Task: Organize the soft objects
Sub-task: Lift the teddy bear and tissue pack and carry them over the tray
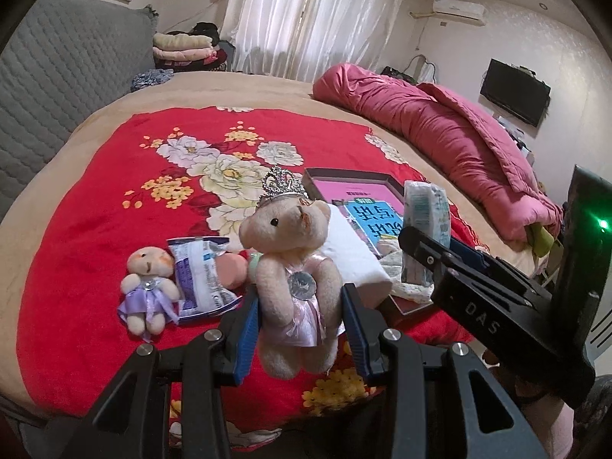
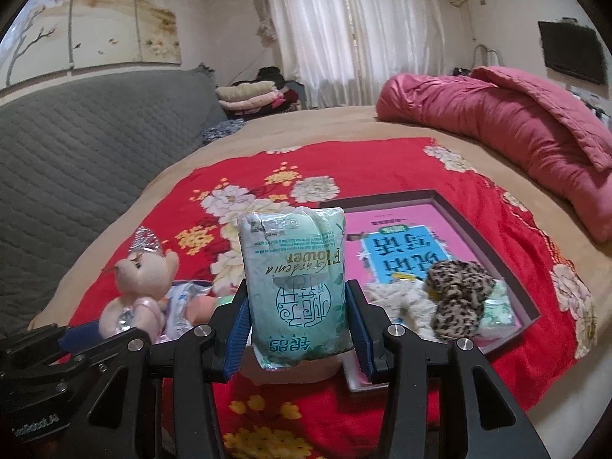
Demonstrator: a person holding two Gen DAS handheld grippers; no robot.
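From the left wrist we see our left gripper (image 1: 300,319) clamped on the crowned teddy bear (image 1: 292,264), lifted above the red blanket (image 1: 76,229). From the right wrist, our right gripper (image 2: 298,329) squeezes the tissue pack (image 2: 296,283), seemingly clear of the tray (image 2: 528,306).

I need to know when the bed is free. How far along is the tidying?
Done: a leopard-print scrunchie and cream cloth lie in the tray. In hand: left gripper holds the crowned bear, right gripper the tissue pack. Left: small purple bear and wipes packet on the blanket.
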